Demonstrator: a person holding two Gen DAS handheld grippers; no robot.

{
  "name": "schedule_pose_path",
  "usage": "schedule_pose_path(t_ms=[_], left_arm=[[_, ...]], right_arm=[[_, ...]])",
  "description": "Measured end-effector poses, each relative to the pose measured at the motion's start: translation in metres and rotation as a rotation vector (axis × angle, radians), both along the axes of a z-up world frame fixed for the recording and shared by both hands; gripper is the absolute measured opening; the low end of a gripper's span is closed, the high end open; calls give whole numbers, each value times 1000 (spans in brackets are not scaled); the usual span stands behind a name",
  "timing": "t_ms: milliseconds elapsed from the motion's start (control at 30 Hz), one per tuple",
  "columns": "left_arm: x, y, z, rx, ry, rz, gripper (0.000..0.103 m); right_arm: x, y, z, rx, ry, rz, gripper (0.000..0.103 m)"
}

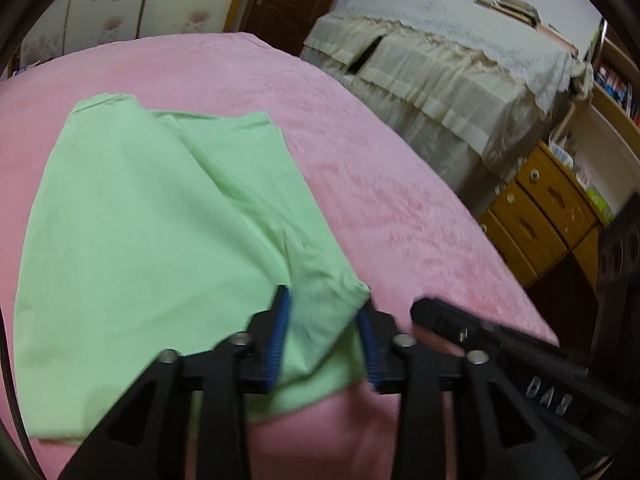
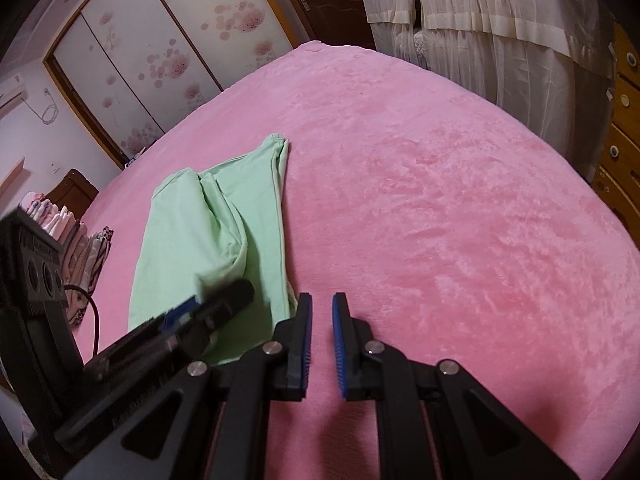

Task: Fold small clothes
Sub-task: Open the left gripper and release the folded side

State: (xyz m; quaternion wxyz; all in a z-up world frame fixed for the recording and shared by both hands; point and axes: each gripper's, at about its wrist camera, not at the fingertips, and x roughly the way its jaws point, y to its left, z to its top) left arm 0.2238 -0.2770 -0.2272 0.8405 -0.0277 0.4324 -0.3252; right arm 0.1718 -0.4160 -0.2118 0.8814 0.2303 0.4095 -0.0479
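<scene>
Left wrist view: a green garment (image 1: 160, 240) is spread on the pink bed (image 1: 400, 200), with one side panel already folded inward over the middle, so a lengthwise crease is seen running from the far edge toward the camera. The near corner of the garment lies between the blue pads of the left claw (image 1: 326, 336). The jaws stand apart and the cloth is not pressed by either pad, so the corner is judged released, not held. The tip of the right claw is seen just beside it, over bare bed.

Right wrist view: the right claw (image 2: 322, 344) is held above the pink bed (image 2: 440, 220), right of the garment (image 2: 208, 240). Only a narrow gap is left between its pads and nothing is gripped; it is taken as closed and empty. The left claw (image 2: 200, 312) is seen lying over the garment's near edge. A stack of other cloth (image 2: 76, 248) is visible at the far left edge of the bed; whether those pieces are folded cannot be told.

Progress, as a judgement: the first lengthwise fold looks laid down. The opposite side and the crosswise fold are still to be done, so the garment is well short of a compact packet.
</scene>
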Motion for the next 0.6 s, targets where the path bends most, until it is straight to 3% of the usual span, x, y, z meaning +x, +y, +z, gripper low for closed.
schedule_pose_path(t_ms=[233,467,600], left_arm=[[-28,29,11,29,-25,-35,44],[-34,110,28,95,-59,107,56],[-25,153,19,109,-9,201,58]], right_arm=[[-9,0,8,-1,-7,6,10],[-8,14,24,38,-49,100,11],[6,26,23,75,-24,146,29]])
